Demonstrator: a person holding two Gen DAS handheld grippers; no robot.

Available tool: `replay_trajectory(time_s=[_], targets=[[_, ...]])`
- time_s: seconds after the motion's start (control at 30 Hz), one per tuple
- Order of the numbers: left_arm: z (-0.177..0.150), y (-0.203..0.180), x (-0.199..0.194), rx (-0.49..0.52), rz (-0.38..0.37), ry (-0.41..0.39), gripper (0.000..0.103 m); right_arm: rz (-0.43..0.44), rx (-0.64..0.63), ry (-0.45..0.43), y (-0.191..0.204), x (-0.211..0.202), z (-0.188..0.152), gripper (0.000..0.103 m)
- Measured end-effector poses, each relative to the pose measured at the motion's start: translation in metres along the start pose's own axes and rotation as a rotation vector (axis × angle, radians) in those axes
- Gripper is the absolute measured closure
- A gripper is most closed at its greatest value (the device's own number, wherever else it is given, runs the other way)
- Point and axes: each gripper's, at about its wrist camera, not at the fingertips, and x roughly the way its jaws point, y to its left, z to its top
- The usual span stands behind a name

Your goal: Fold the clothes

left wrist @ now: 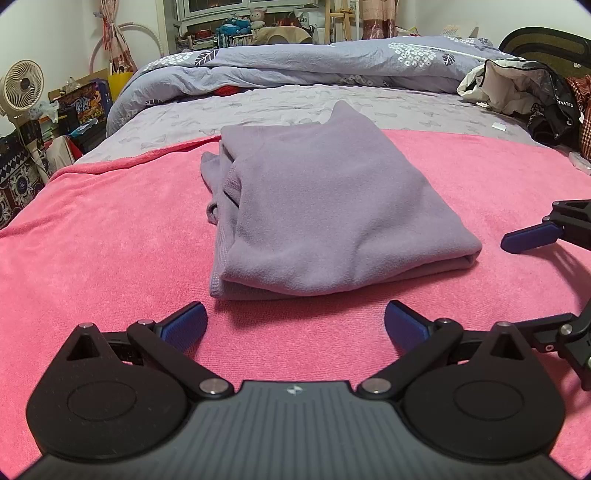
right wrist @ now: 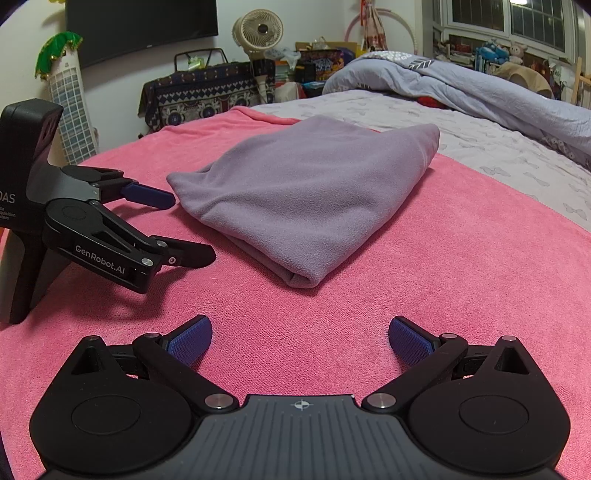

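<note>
Lilac garment (left wrist: 325,206), folded into a thick packet, lying on pink blanket (left wrist: 110,251) on the bed. Nearest, left hand-held gripper (left wrist: 295,325) with fingers spread wide, empty, low over the blanket just before the packet. Right hand-held gripper (right wrist: 300,338) likewise spread, holding nothing, beside the packet's folded corner. Farther back, grey sheet (left wrist: 258,107), then rumpled duvet (left wrist: 295,62), then window shelf with plush toys (left wrist: 240,22).

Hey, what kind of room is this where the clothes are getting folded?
Most likely a lived-in bedroom. The folded purple garment lies on a pink blanket spread over a bed, with a rumpled floral duvet behind it, and a fan stands by a wall-mounted screen.
</note>
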Motion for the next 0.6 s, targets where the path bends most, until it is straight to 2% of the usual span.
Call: replay_trajectory(time_s=[0.6], targets=[[-0.0014,-0.0008,0.0004,0.000,0.002,-0.002,0.000,-0.001,0.002,-0.002,0.0002,0.0002,0.0002,0.000]])
